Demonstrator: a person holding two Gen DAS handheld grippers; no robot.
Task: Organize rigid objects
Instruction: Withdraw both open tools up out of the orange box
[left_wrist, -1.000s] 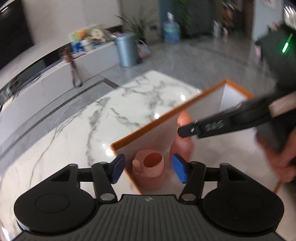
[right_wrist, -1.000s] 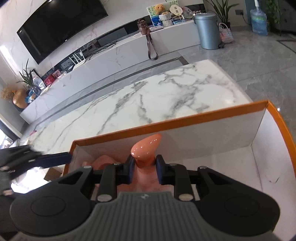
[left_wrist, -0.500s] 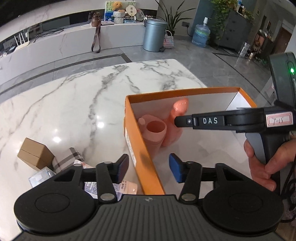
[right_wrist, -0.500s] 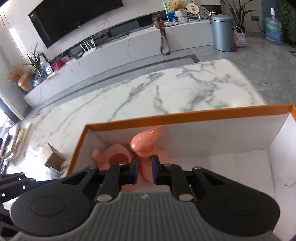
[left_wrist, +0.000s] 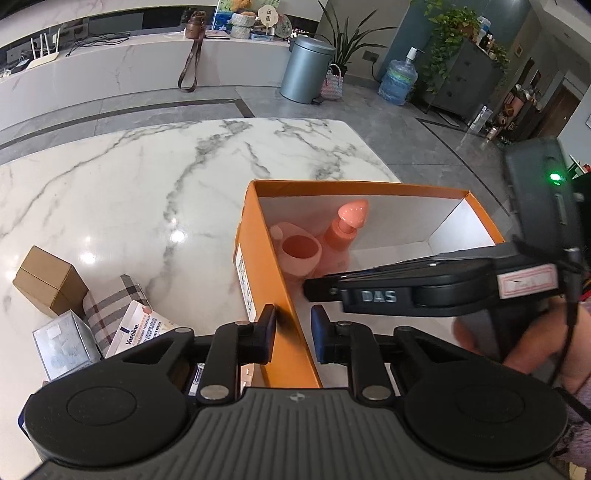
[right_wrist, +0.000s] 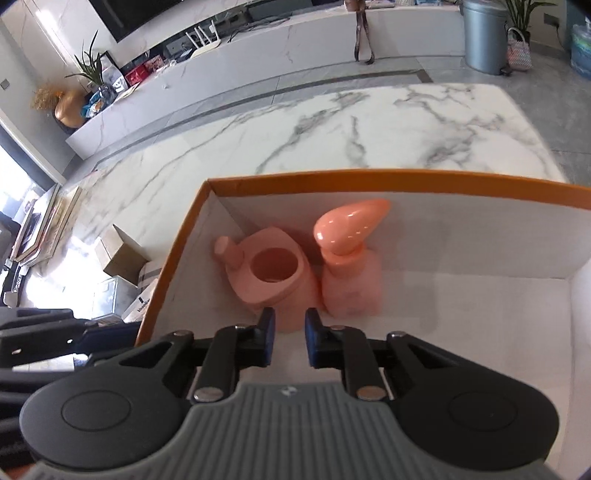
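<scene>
Half a second ago the right gripper (right_wrist: 287, 343) was clamped on the pink pump bottle (right_wrist: 349, 275); now its jaws stand slightly parted and empty, drawn back, the bottle standing free. The left gripper (left_wrist: 293, 339) has narrowed to a small gap that straddles the near wall of the orange box (left_wrist: 275, 295), and I cannot tell whether its pads touch the card.

Inside the box's far left corner, on a white matte floor, a squat pink holder (right_wrist: 271, 277) with a round opening sits just beside the glossy-capped bottle. Left of the box lie a checked packet (left_wrist: 110, 306), a Vaseline carton (left_wrist: 142, 326) and a plain brown cardboard cube (left_wrist: 48, 280). All rest on a polished white marble table (left_wrist: 147, 192) veined in grey. Beyond are grey floor tiles, a long low marble console (left_wrist: 110, 74) and a steel bin (left_wrist: 303, 68).
</scene>
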